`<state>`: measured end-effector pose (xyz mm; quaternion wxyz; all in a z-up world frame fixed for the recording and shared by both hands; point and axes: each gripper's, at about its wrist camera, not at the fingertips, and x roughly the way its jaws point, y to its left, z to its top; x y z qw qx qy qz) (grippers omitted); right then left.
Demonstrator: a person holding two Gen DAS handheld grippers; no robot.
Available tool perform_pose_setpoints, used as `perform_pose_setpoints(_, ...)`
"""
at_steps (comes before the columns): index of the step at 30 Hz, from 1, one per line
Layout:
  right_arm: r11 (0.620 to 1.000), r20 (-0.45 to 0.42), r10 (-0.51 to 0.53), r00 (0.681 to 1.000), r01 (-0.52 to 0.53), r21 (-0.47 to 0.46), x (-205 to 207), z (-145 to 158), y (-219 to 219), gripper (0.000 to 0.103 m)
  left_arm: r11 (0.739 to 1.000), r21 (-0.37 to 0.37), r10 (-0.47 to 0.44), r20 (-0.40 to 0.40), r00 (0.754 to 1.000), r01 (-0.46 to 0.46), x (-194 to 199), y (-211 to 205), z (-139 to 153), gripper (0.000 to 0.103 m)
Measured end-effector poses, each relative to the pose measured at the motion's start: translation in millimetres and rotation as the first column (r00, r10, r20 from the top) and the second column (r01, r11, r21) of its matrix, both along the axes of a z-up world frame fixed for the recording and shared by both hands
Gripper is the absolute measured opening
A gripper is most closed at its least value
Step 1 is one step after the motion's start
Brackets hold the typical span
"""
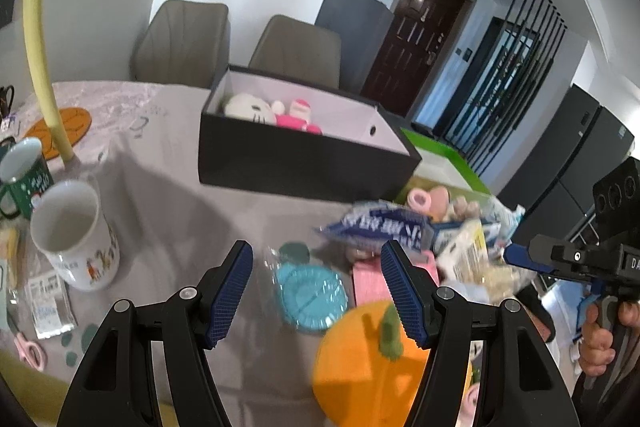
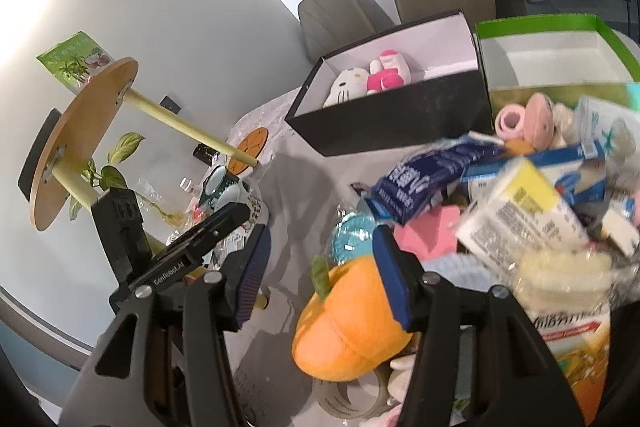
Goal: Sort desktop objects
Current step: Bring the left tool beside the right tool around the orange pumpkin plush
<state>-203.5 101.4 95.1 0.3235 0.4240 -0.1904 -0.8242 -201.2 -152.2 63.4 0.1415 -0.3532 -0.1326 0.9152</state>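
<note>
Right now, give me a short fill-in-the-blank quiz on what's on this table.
1. The white cat plush lies inside the ___ box.
2. The orange plush has a ___ stem.
3. The green box stands to the ___ of the black one in the right wrist view.
4. Both sets of tongs, left and right, hold ___.

Missing: black; green; right; nothing

A home dining area is shown: a cloth-covered table (image 1: 168,187) is flanked by upholstered chairs (image 1: 182,41), a dark entry door (image 1: 416,39) and a tall fridge (image 1: 576,151) are seen behind, and mugs (image 1: 76,235) are set out.
</note>
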Motion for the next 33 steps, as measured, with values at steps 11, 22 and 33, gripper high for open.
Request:
perform_pose_setpoints(11, 1.000, 0.045, -0.002, 0.999, 0.002, 0.002, 25, -28, -3, 0.054, 0.999, 0.019, -0.050, 0.048, 0.998, 0.049, 20, 7, -26, 0.067)
perform_pose_setpoints(22, 0.999, 0.068, -0.010, 0.998, 0.008, 0.033, 41, -46, -8, 0.054, 0.995, 0.048, -0.087, 0.094, 0.992, 0.083, 27, 8, -49, 0.067)
perform_pose_setpoints(33, 0.994, 0.085, -0.024, 0.996, 0.015, 0.107, 41, -63, -20, 0.054, 0.988, 0.095, -0.133, 0.140, 0.981, 0.120, 27, 7, -71, 0.067)
